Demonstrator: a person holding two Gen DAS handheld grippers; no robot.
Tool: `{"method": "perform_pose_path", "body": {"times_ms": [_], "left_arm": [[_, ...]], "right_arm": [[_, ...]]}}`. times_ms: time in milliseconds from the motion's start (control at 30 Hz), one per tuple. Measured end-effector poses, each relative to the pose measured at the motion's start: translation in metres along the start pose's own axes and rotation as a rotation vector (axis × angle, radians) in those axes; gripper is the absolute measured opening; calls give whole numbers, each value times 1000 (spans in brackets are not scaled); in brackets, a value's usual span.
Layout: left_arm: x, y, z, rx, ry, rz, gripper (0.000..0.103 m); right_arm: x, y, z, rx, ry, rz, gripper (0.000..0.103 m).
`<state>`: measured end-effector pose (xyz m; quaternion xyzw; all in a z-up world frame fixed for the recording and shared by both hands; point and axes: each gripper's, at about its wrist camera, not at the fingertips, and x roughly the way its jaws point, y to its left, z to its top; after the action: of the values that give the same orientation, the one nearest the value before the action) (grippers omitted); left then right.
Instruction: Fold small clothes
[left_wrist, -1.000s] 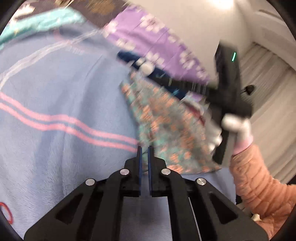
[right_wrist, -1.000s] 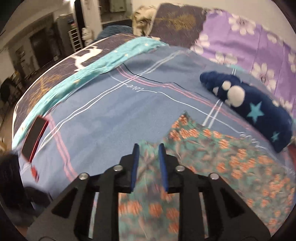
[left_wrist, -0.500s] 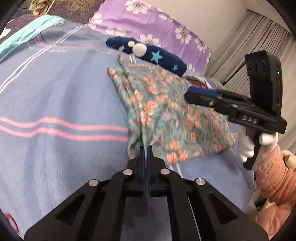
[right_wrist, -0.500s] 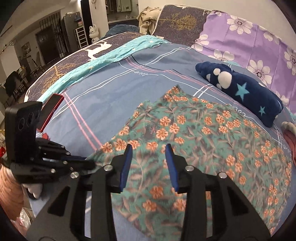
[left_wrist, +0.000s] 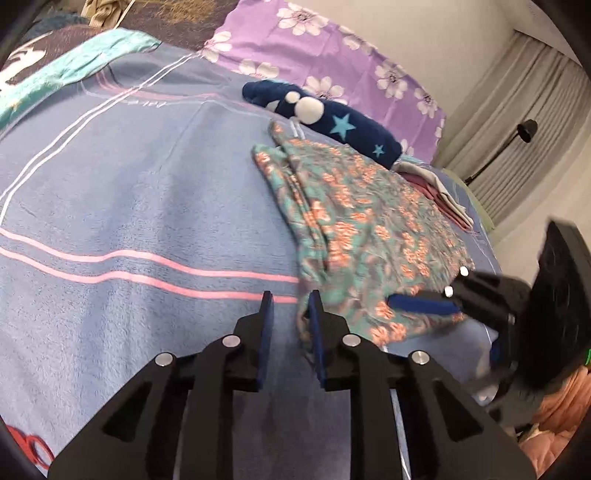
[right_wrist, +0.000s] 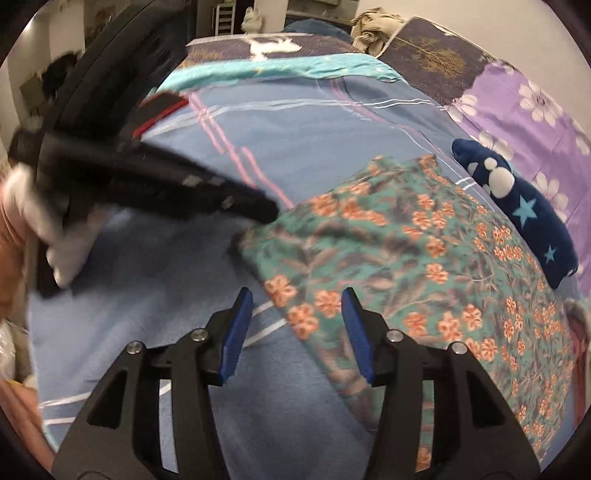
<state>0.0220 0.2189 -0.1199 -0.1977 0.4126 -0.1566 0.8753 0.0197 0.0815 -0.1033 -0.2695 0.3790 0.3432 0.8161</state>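
A blue bedspread (left_wrist: 129, 206) with pink and white stripes covered the bed. A navy plush (left_wrist: 332, 122) with stars lay near a purple floral pillow (left_wrist: 332, 48). A curtain (left_wrist: 524, 122) hung behind a black lamp (left_wrist: 526, 129), and a red-edged phone (right_wrist: 159, 110) lay on the bedspread.

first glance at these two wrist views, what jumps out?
The teal garment with orange flowers lies folded on the blue striped bedsheet, filling the middle of both views. Beyond it rests a navy star-print plush, against the purple flowered pillow. Both tools, left tool and right tool, have just been opening at the garment's near edge, gripping nothing.
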Motion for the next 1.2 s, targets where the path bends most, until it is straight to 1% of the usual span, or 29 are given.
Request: {"method": "perform_pose_path", "body": {"times_ms": [33, 100, 167, 233, 333, 433, 533, 667, 767, 800, 833, 867, 900, 933, 967, 1067, 1133, 1200], "left_arm": [[0, 3, 3, -13, -4, -24, 30], [0, 8, 9, -35, -12, -66, 43], [4, 9, 18, -44, -10, -82, 44], [16, 7, 28, -36, 11, -120, 48], [39, 2, 43, -18, 52, -131, 54], [53, 0, 60, -35, 65, -154, 55], [58, 1, 72, -57, 75, -170, 56], [74, 5, 82, -71, 94, -165, 57], [85, 9, 88, -85, 76, -170, 56], [87, 11, 91, -95, 80, -166, 51], [88, 13, 93, -101, 88, -155, 45], [89, 13, 96, -102, 101, -139, 41], [90, 13, 99, -95, 122, -115, 34], [89, 12, 102, -83, 141, -100, 32], [88, 11, 104, -64, 157, -84, 32], [84, 4, 105, 1, 190, -32, 32], [86, 4, 105, 7, 203, -26, 32], [94, 5, 109, -9, 200, -36, 33]], "right_arm": [[2, 6, -1, -22, 0, -29, 51], [2, 13, -2, -59, -19, -75, 54], [2, 18, -2, -84, -27, -118, 56], [1, 19, -3, -85, -28, -131, 57], [2, 15, -3, -49, -18, -152, 57], [3, 10, -3, -26, -8, -207, 57], [-1, 8, -8, -25, -5, -221, 57], [1, 0, -12, 12, -6, -189, 57], [5, 2, -8, 15, -13, -210, 58], [6, 5, -7, 6, -14, -228, 58], [7, 9, -6, -8, -16, -250, 58], [9, 14, -5, -28, -17, -280, 59], [10, 16, -4, -39, -18, -296, 59], [10, 18, -4, -53, -18, -313, 59], [10, 21, -4, -70, -19, -333, 59], [6, 23, -8, -84, -21, -334, 59], [7, 23, -10, -82, -19, -334, 59], [12, 22, -4, -79, -17, -341, 60]]}}
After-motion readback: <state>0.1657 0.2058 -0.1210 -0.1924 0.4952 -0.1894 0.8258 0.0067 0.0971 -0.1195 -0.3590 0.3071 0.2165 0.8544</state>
